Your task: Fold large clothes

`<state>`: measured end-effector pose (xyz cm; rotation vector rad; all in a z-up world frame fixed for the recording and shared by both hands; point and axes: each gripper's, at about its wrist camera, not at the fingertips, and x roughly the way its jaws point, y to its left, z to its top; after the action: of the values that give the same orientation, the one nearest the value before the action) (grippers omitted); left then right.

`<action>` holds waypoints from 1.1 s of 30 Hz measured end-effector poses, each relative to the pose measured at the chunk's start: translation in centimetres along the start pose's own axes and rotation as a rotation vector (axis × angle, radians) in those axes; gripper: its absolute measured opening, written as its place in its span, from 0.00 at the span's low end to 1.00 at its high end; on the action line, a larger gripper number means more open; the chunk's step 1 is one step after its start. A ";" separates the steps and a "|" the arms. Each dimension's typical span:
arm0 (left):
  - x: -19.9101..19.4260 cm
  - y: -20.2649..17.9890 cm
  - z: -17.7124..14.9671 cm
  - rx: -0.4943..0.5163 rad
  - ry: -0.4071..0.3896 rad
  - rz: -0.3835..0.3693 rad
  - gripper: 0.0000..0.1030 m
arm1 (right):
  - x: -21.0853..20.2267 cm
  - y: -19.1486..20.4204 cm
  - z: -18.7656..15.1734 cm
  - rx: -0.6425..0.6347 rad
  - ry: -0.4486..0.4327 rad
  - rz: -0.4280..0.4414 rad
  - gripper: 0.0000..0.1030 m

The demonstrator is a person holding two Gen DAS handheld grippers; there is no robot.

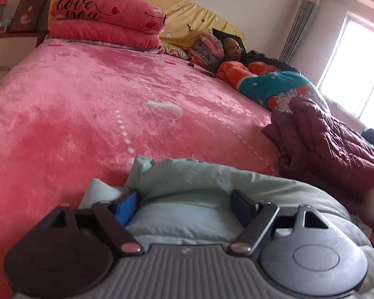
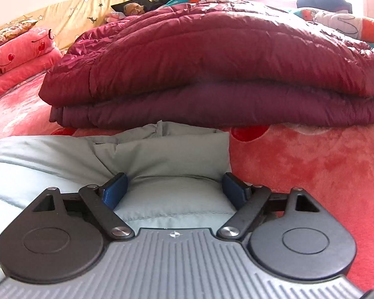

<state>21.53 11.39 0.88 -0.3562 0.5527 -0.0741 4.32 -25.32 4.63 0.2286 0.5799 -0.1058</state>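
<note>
Left wrist: left gripper (image 1: 187,203) jaws wide, straddling the pale grey-green padded garment (image 1: 199,174) on the pink plush bedspread (image 1: 87,99), seemingly not pinching. Right wrist: right gripper (image 2: 175,189) likewise wide over its edge, before the folded maroon quilted jacket (image 2: 212,74). Release both evenly; press flat.

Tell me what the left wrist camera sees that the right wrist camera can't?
Only the left wrist view shows the window, curtain and framed picture. Only the right wrist view shows the maroon jacket's folded layers from the front. Both show the pink bed cover, the "love you" pillows, a person lying down, and tongs around the pale green garment.
</note>
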 end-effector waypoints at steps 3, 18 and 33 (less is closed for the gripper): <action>-1.9 -1.2 0.7 0.004 -0.018 -0.042 0.78 | -1.5 -0.1 0.7 0.008 -0.005 -0.030 0.99; -3.2 -10.4 -3.3 0.276 0.005 -0.146 0.89 | -8.5 2.0 -2.6 -0.083 -0.079 -0.024 1.00; -5.7 -12.9 -2.9 0.286 -0.074 -0.198 0.93 | -6.9 1.5 -3.6 -0.067 -0.052 0.004 1.00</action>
<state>15.48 -0.66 6.03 -0.1325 0.4247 -0.3263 -3.12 -22.73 5.83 0.1611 0.5300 -0.0881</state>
